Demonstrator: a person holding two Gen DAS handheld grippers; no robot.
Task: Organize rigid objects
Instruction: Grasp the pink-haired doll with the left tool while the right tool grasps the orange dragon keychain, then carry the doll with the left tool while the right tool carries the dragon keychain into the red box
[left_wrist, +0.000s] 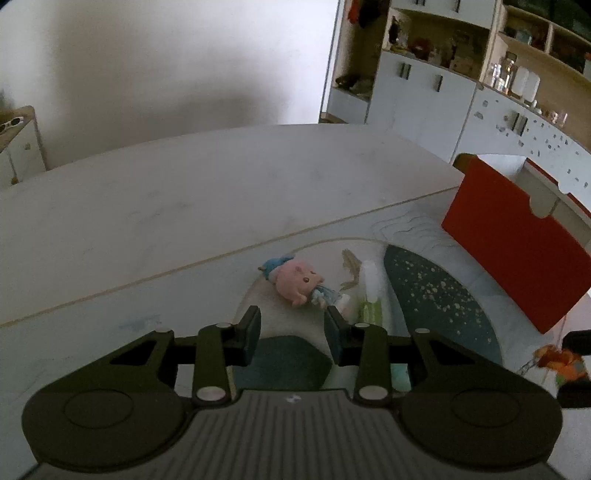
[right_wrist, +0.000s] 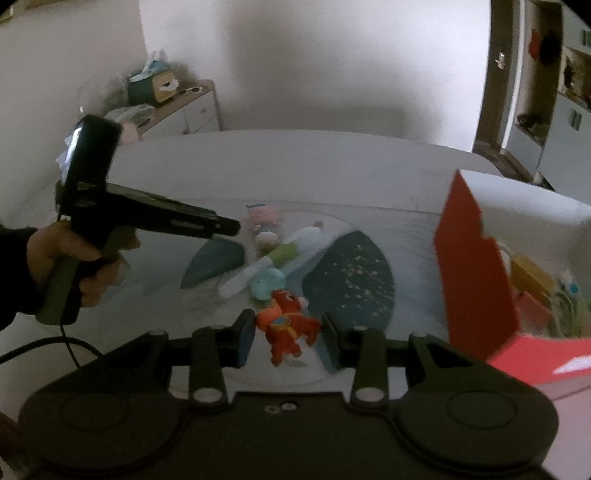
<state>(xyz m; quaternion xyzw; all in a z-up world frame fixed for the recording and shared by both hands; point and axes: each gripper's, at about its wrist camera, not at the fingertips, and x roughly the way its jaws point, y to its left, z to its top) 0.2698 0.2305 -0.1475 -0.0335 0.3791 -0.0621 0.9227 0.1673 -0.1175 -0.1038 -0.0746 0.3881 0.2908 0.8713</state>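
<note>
A red-orange toy animal (right_wrist: 288, 328) sits between the fingers of my right gripper (right_wrist: 288, 334), which is shut on it above the mat. The left wrist view shows the same toy (left_wrist: 559, 363) at the far right edge. My left gripper (left_wrist: 293, 321) is open with nothing between its fingers, just short of a pink doll with a blue hat (left_wrist: 295, 280). From the side, my left gripper (right_wrist: 234, 227) ends beside that doll (right_wrist: 260, 216). A white-and-green tube (right_wrist: 273, 258), a pale blue round toy (right_wrist: 267, 284) and a small ring-shaped toy (right_wrist: 267, 238) lie on the mat.
An open red box (right_wrist: 476, 280) with several items inside stands on the right of the table. The white mat has dark teal patches (right_wrist: 351, 280). A person's hand (right_wrist: 74, 258) holds the left gripper. Shelves (left_wrist: 424, 74) and a low cabinet (right_wrist: 184, 107) stand beyond the table.
</note>
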